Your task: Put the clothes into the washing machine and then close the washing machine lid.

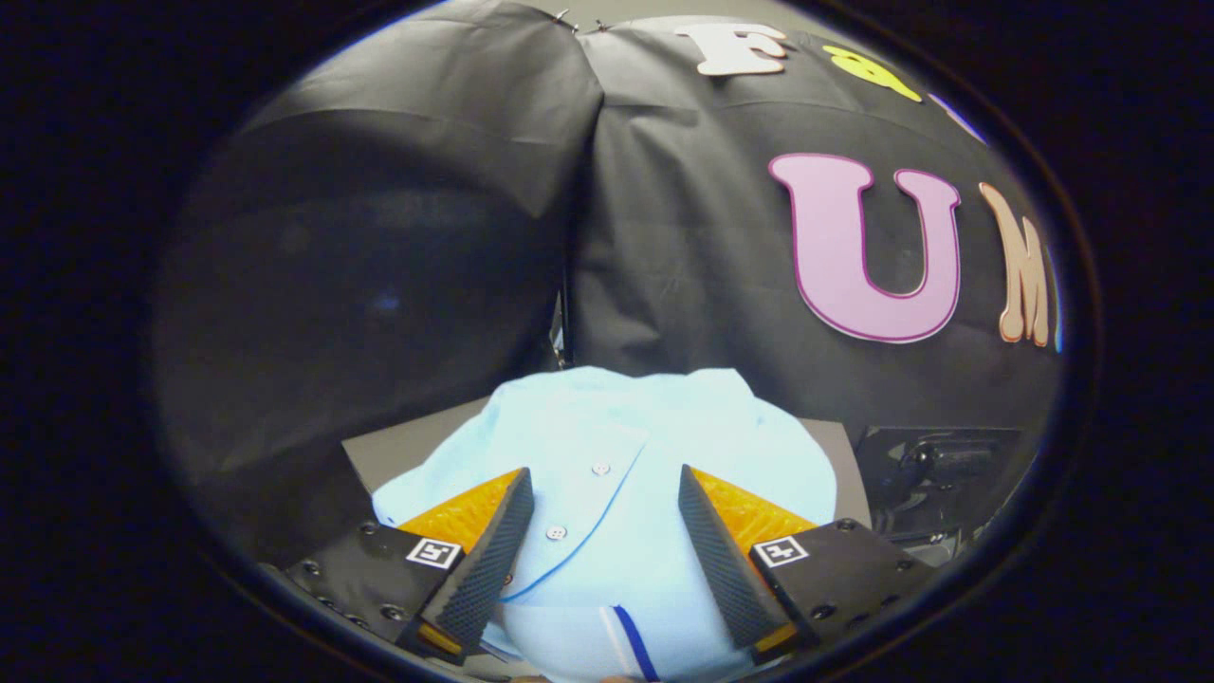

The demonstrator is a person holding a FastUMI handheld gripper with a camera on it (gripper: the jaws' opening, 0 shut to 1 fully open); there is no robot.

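Centrally, low in the frame: light-blue shirt [607, 446], task garment, lying bunched on a grey surface [403, 446], button placket w/ blue piping running diagonally between the jaws. Gripper [604, 550] sits at bottom centre; jaws stand wide apart, textured black pads facing inward, orange backs outward, nothing held. Fabric shows in the gap and just ahead of both fingertips; whether the tips already touch the cloth cannot be told.

Step in hand, as judged: taking hold of the shirt, i.e. task barely begun. To do it well: lower the jaws straight onto the thick middle of the pile, near the placket where layers overlap, so both pads bite several folds, not a single edge. Close fully before lifting; a thin pinch likely slips or lets sleeves trail. Lift high enough that hanging cloth clears the surface.

Outward: dark bulky object [360, 285] at left, upper to mid frame, too dim to identify. Black hardware [939, 474] at lower right beyond the surface, unclear. Black cloth wall behind all.
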